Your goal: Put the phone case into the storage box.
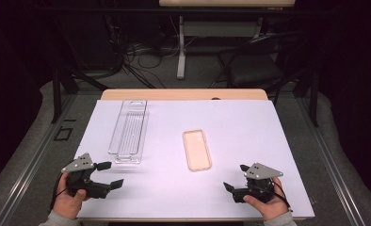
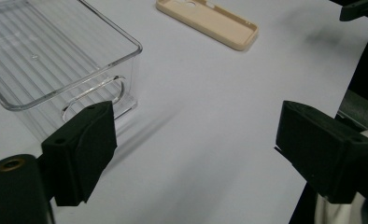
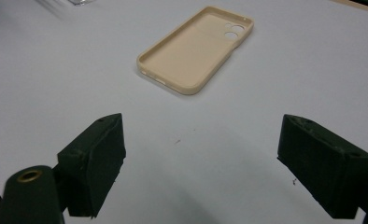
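Observation:
A beige phone case lies open side up in the middle of the white table cover; I also see the phone case from the left gripper view and the phone case from the right gripper view. A clear plastic bin lies empty to its left, and the bin's near end is close ahead of the left jaws. My left gripper is open near the front left edge, just below the bin. My right gripper is open at the front right, below the case. Nothing is between either pair of jaws.
The table cover ends at a wooden strip at the far edge. Beyond the table stand a dark chair, a desk leg and floor cables. A person's hands hold the grippers at the near edge.

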### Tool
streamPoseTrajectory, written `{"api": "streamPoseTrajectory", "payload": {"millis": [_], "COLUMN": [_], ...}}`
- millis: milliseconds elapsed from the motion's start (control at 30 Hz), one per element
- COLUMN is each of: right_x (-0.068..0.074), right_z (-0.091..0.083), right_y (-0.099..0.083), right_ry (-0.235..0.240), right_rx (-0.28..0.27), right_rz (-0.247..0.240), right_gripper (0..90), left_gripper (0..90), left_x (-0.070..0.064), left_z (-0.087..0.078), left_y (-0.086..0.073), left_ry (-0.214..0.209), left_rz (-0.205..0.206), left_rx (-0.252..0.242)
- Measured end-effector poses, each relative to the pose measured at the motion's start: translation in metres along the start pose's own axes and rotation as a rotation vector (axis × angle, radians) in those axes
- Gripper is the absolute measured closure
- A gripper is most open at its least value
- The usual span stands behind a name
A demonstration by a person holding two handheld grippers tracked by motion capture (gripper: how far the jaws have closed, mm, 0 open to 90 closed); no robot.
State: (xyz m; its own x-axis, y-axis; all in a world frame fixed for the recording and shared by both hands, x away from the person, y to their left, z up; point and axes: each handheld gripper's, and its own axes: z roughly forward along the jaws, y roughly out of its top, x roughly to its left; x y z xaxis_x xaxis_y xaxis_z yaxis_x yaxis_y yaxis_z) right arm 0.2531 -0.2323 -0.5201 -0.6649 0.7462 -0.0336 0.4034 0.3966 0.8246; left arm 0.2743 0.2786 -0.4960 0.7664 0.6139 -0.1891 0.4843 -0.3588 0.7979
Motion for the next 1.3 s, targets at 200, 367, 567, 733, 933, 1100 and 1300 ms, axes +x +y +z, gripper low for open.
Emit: {"api": "streamPoseTrajectory", "payload": {"millis": [200, 367, 567, 733, 933, 1100, 1300], "right_x": [-0.006, -0.009, -0.008, -0.004, -0.004, -0.003, -0.002], "right_z": [0.001, 0.004, 0.015, 0.028, 0.045, 0.057, 0.073], "right_y": [0.016, 0.027, 0.039, 0.046, 0.062, 0.075, 0.096], "right_ry": [-0.022, -0.029, -0.005, 0.008, 0.043, 0.050, 0.053], "right_rx": [0.027, 0.046, 0.087, 0.112, 0.144, 0.170, 0.196], "right_rz": [-0.013, 0.007, 0.072, 0.107, 0.098, 0.091, 0.096], "right_gripper": [14.6, 14.7, 14.7, 15.1, 22.2, 22.9, 24.8], "left_gripper": [5.2, 4.8, 4.6, 4.7, 4.8, 4.9, 4.9], "left_x": [0.002, 0.003, 0.006, 0.008, 0.010, 0.013, 0.020], "left_z": [0.005, 0.008, 0.011, 0.014, 0.017, 0.019, 0.022], "left_y": [0.012, 0.021, 0.034, 0.046, 0.055, 0.065, 0.075], "left_ry": [-0.015, 0.000, 0.014, 0.035, 0.048, 0.075, 0.082], "left_rz": [-0.005, -0.007, -0.026, -0.021, -0.010, -0.016, -0.037], "left_rx": [0.041, 0.050, 0.055, 0.077, 0.082, 0.075, 0.088]}}
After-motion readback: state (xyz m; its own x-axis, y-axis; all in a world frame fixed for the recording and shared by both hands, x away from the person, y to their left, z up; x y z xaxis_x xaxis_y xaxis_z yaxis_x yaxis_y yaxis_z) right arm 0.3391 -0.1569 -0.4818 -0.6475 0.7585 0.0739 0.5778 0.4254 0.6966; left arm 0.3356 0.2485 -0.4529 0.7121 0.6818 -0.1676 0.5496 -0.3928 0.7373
